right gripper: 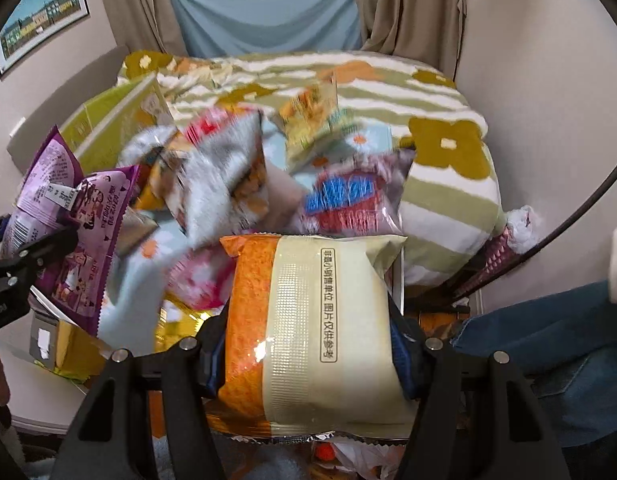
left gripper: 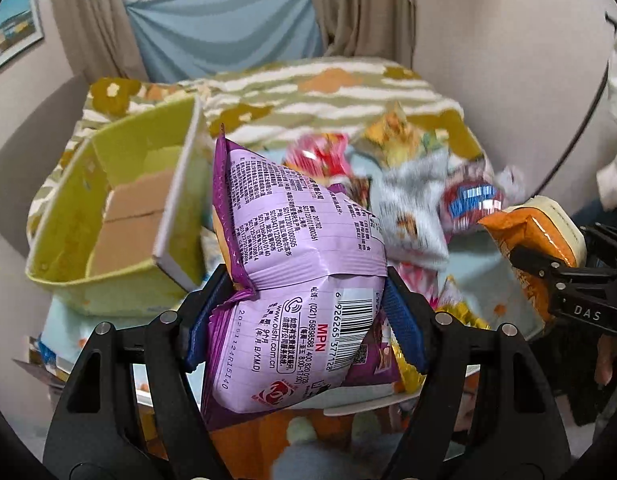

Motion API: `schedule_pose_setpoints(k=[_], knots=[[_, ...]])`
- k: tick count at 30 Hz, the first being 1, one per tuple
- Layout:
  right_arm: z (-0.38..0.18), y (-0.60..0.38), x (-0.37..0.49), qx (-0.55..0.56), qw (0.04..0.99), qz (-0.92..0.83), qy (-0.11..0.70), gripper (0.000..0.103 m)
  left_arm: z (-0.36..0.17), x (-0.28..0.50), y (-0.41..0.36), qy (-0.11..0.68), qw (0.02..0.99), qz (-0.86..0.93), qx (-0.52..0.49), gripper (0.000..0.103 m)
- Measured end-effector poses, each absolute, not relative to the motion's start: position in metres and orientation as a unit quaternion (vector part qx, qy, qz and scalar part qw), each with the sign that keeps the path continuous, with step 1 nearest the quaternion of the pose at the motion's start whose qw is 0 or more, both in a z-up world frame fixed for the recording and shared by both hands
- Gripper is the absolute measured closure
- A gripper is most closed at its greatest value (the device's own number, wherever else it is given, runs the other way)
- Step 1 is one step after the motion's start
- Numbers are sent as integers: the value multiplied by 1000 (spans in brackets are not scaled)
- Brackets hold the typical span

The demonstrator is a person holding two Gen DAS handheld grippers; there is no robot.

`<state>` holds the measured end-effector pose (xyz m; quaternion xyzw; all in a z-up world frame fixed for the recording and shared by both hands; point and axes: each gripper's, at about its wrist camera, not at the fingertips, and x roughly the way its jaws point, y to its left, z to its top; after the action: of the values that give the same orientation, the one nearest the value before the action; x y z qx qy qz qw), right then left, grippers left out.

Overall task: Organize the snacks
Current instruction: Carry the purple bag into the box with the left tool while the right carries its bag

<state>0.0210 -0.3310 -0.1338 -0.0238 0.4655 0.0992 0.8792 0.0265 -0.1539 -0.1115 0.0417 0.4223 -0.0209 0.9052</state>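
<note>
My left gripper [left gripper: 306,312] is shut on a purple snack bag [left gripper: 300,264] and holds it above the pile; the bag also shows at the left of the right wrist view [right gripper: 48,176]. My right gripper [right gripper: 308,340] is shut on an orange and cream snack bag [right gripper: 316,312], which shows at the right of the left wrist view [left gripper: 536,236]. A yellow-green storage box [left gripper: 108,208] with a cardboard bottom stands open at the left. Several loose snack bags [right gripper: 228,176] lie in a blurred heap on the bed.
A striped green and white blanket [right gripper: 448,184] with flower shapes covers the bed behind the heap. Another purple packet [right gripper: 88,248] lies at the left. Curtains and a blue sheet hang at the back. A person's jeans-clad leg [right gripper: 548,352] is at the right.
</note>
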Motion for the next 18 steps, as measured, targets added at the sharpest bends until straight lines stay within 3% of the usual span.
schedule_pose_setpoints(k=[8,18], knots=[[-68,-285,48,-53,900,138,411,44,-66,47,-96,382,924,6,5,32],[-34,-169,115,-44,904,193,378,44,-43,114,21,372,927,43,2,32]])
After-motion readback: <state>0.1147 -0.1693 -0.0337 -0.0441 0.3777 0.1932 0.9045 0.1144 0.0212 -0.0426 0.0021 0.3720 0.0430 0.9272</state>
